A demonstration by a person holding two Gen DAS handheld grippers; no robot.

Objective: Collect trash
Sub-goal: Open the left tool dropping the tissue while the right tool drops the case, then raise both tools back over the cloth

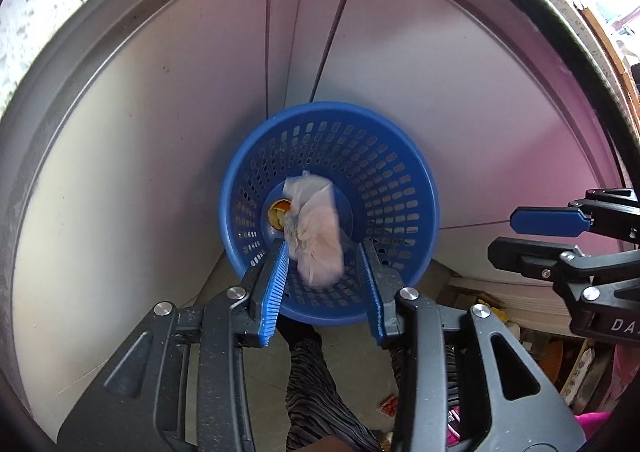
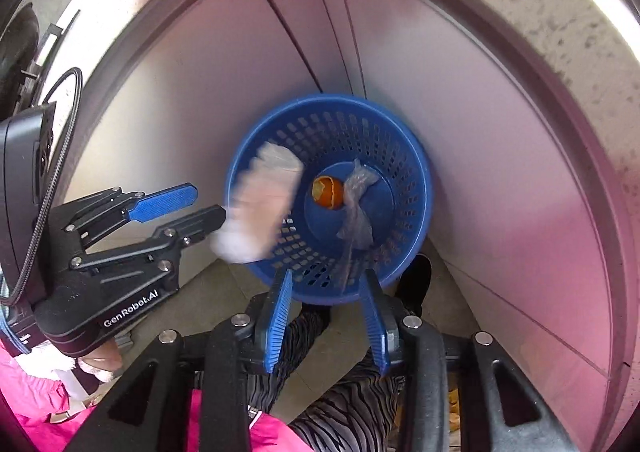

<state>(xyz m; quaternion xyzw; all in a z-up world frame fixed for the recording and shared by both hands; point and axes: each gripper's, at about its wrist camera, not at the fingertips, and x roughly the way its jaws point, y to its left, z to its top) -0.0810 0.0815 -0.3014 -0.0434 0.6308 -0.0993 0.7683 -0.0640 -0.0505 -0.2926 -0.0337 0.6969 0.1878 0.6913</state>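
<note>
Trash, three pieces, all at the blue basket [image 2: 412, 188] set in a corner of pale panels. Crumpled white wrapper [image 1: 316, 228]: blurred, seen loose above the basket mouth between the spread jaws of the left gripper [image 1: 323, 252], not pinched. Thin clear plastic strip [image 2: 356, 208]: hangs ahead of the right gripper [image 2: 326, 284], whose jaws stand apart; contact cannot be told. Orange peel [image 2: 328, 192]: lies on the basket floor. Wrapper and strip are judged very light, soft, crushable, slippery; best taken at a bunched fold. Peel is judged limp, best pinched at its edge.
</note>
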